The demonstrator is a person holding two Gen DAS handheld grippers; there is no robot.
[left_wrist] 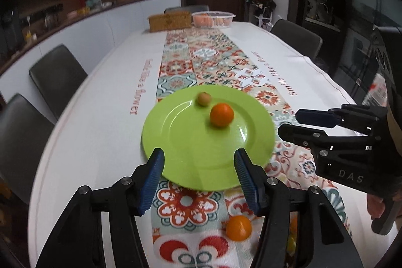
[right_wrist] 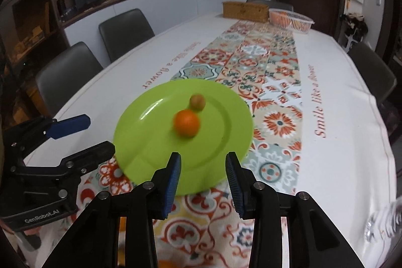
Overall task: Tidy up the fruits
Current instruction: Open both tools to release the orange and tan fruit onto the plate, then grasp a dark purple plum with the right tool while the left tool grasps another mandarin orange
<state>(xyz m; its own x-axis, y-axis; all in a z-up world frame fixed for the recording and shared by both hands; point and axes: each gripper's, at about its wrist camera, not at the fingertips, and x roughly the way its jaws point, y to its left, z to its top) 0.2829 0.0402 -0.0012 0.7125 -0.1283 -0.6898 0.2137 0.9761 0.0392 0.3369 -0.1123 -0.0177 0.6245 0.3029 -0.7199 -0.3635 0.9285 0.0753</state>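
A green plate (left_wrist: pixel 181 142) lies on the patterned table runner and holds an orange (left_wrist: pixel 221 114) and a small brown-green fruit (left_wrist: pixel 203 99). The plate (right_wrist: pixel 150 142), orange (right_wrist: pixel 186 123) and small fruit (right_wrist: pixel 197 102) also show in the right wrist view. My left gripper (left_wrist: pixel 199 162) is open and empty over the plate's near rim. My right gripper (right_wrist: pixel 203 167) is open and empty over the plate's near edge; it also shows in the left wrist view (left_wrist: pixel 291 123) at the plate's right. A second orange (left_wrist: pixel 238 228) lies on the runner below the left gripper.
A woven box (left_wrist: pixel 169 20) and a white basket of oranges (left_wrist: pixel 213 18) stand at the table's far end. Dark chairs (left_wrist: pixel 56 77) line both sides. Something clear, like glass (right_wrist: pixel 382 220), sits at the right table edge. A yellow-orange object (left_wrist: pixel 292 232) lies partly hidden behind my left gripper's finger.
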